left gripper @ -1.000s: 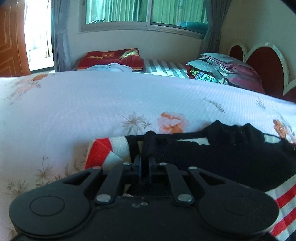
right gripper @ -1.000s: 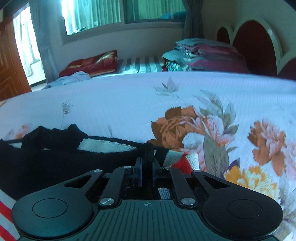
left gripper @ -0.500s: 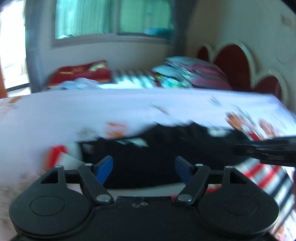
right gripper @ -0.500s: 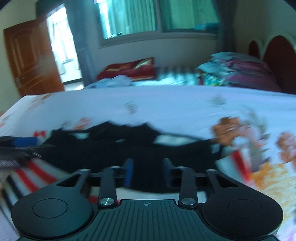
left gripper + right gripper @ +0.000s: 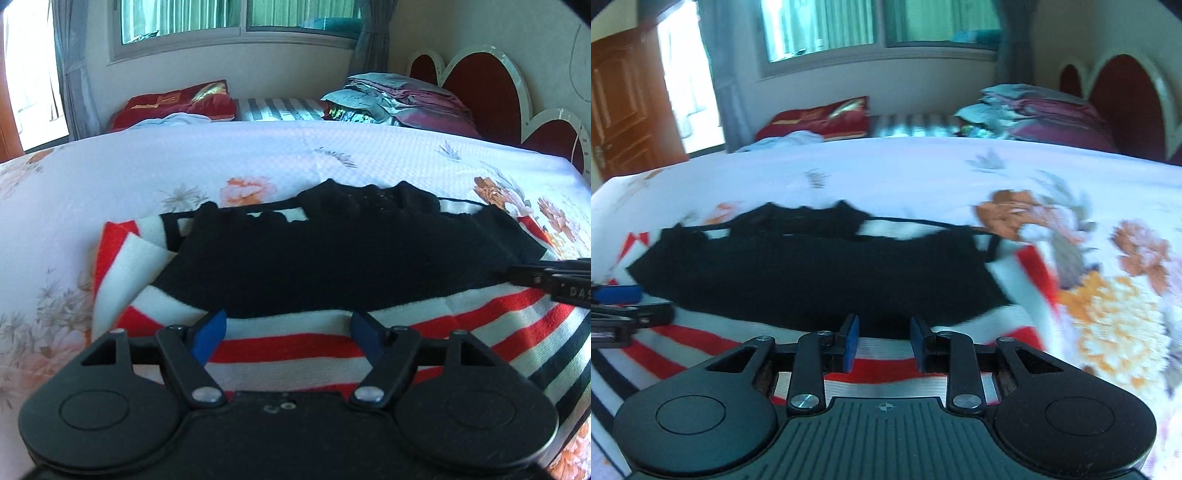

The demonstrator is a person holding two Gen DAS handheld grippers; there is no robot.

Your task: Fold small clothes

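A small knit sweater (image 5: 332,258), black above with red, white and black stripes below, lies flat on the floral bedspread (image 5: 184,166), the black part laid over the stripes. My left gripper (image 5: 288,328) hovers at its near striped edge; its jaws are opening, with nothing between the blue pads. The right gripper (image 5: 882,328) is open a narrow gap over the sweater (image 5: 812,273), pads apart from the cloth. Each gripper shows at the side of the other's view: the right gripper (image 5: 554,280), the left gripper (image 5: 617,295).
A pile of folded clothes (image 5: 399,99) and a red pillow (image 5: 177,103) lie at the far end of the bed. A scalloped red headboard (image 5: 480,81) stands at the right. A wooden door (image 5: 624,110) is at the far left.
Both grippers were shut on the sweater's folded far edge a second ago. They have let go, opened, and drawn back toward the near striped edge.
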